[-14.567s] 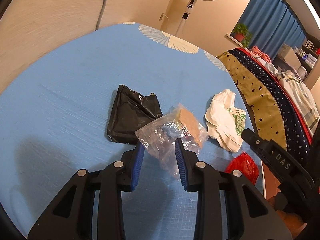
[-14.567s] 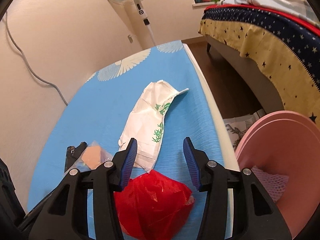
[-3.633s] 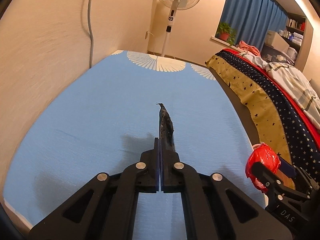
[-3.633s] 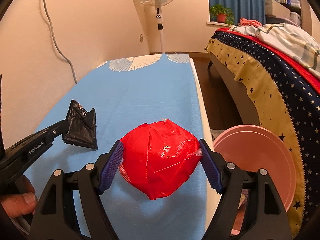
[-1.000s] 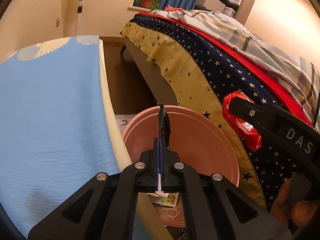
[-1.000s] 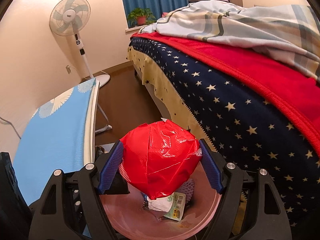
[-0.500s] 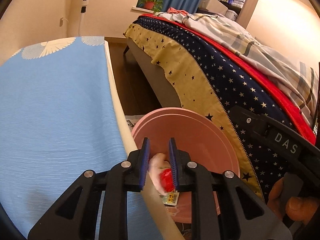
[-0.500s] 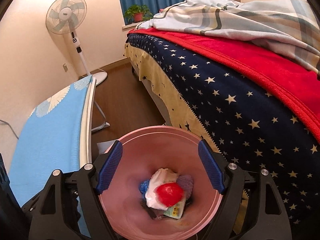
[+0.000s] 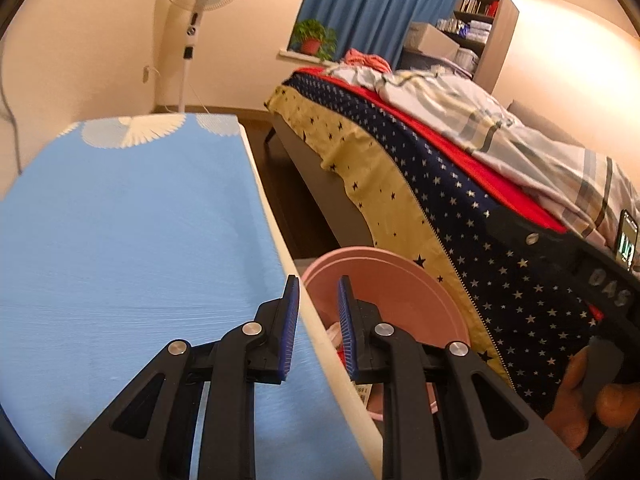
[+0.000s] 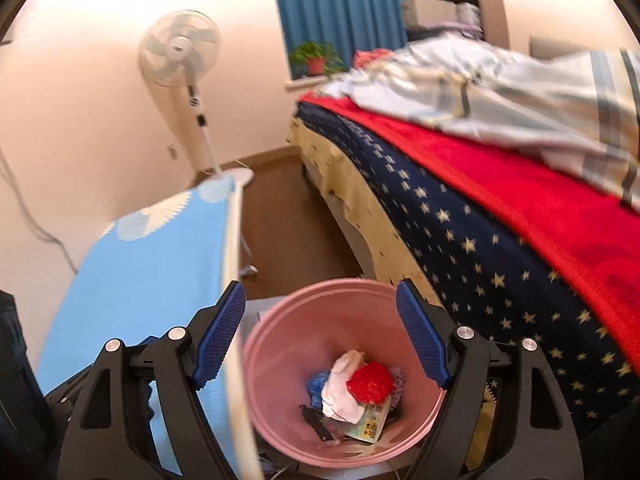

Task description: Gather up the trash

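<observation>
Both tongs were released and held nothing: the right tongs gaped wide at lower centre above one round pink plastic bin, the left tongs parted narrowly. Inside the bin lay one crumpled red plastic bag, one white wrapper, one black bag and blue scraps. Left of it stretched one blue-covered table.

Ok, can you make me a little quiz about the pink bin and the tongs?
1. True or false: the red crumpled wrapper lies inside the pink bin.
2. Which tongs are spread wider? A) left tongs B) right tongs
3. Fill in: the bin stands on the floor between the blue-covered board and the ____.

Key: 1 true. 2 B. 3 bed.
</observation>
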